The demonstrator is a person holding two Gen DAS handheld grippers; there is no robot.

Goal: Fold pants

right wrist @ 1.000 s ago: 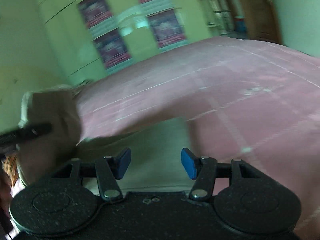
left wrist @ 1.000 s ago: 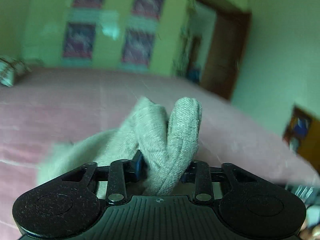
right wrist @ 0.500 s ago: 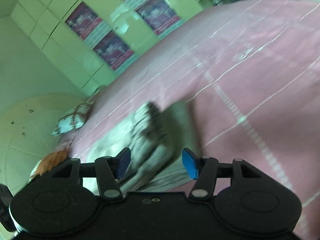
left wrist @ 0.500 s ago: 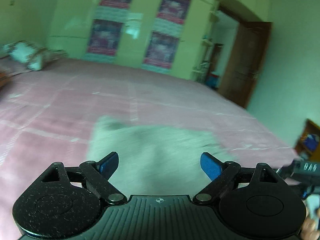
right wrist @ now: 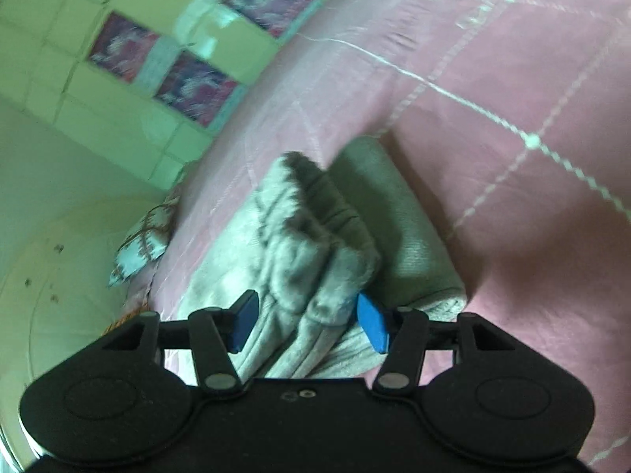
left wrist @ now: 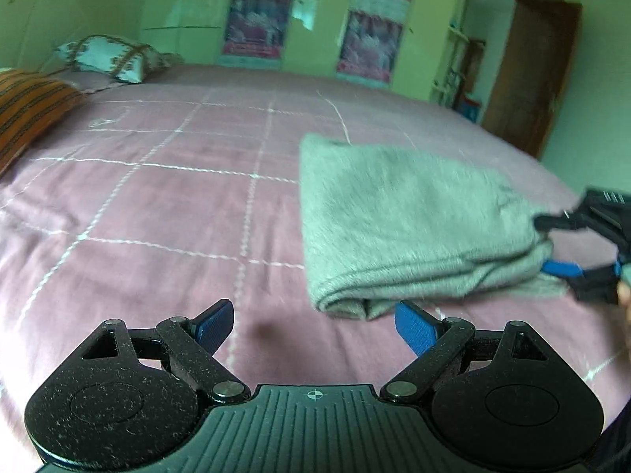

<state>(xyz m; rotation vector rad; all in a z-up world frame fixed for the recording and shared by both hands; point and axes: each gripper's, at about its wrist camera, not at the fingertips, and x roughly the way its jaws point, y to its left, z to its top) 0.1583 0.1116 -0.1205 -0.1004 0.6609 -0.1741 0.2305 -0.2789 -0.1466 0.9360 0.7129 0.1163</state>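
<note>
While the grey pants (left wrist: 410,220) lie folded near the bed's (left wrist: 165,205) near edge, both grippers are beside them.
Soft, fleecy and light, the bundle should sag and unfold if lifted by one layer, so pinch all layers at the thick folded edge. Left gripper (left wrist: 313,325): jaws wide, just opened, empty. Right gripper (right wrist: 307,321): jaws half-open around a bunched end, grip uncertain.

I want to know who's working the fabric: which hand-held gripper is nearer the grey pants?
Right. The right hand-held gripper straddles a bunched end of the grey pants; the left hand-held gripper is open beside their folded corner.
</note>
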